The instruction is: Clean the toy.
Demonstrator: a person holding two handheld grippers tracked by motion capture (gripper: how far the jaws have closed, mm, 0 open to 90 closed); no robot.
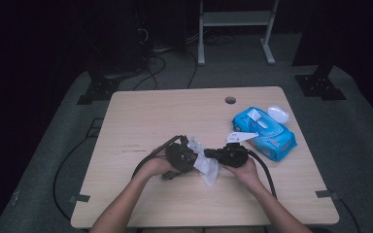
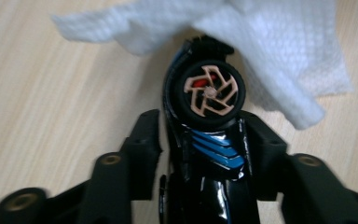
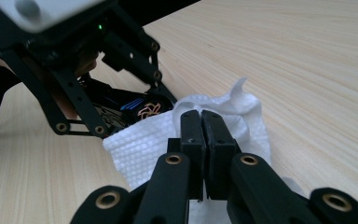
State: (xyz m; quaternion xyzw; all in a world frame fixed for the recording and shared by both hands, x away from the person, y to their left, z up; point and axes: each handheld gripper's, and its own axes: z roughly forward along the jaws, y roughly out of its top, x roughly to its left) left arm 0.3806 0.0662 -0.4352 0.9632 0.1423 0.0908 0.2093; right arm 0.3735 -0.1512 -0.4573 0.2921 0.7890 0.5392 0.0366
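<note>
You're working near the front-middle of the table (image 1: 141,111), both hands close together w/ a white wipe (image 1: 207,167) between them. Your left gripper (image 2: 198,140) is holding a black toy car (image 2: 208,154); in the left gripper view the car is sitting between the two black jaws, w/ a pinkish-spoked wheel (image 2: 209,93) facing the camera and blue stripes on the body just below it. The right-hand jaw is lying against the car's side, but there's a slim gap showing on the other side, so whether the jaws are really squeezing the car or just cradling it, can't tell. The wipe is draping over the far end of the car in that view, touching it. Your right gripper (image 3: 201,116) is pressed together, jaws meeting w/ a fold of the wipe pinched at the tips; in the right gripper view the rest of the wipe is spreading out beneath the jaws onto the wood, and the left gripper w/ the car's wheel is showing just beyond it at upper left. In the high view the left gripper (image 1: 180,156) and right gripper (image 1: 227,155) are facing each other across the wipe, cables trailing back toward you. A blue pack of wipes (image 1: 263,132) is lying to the right, near the right gripper but apart from it, w/ its clear lid (image 1: 278,114) flipped open at the far end.
</note>
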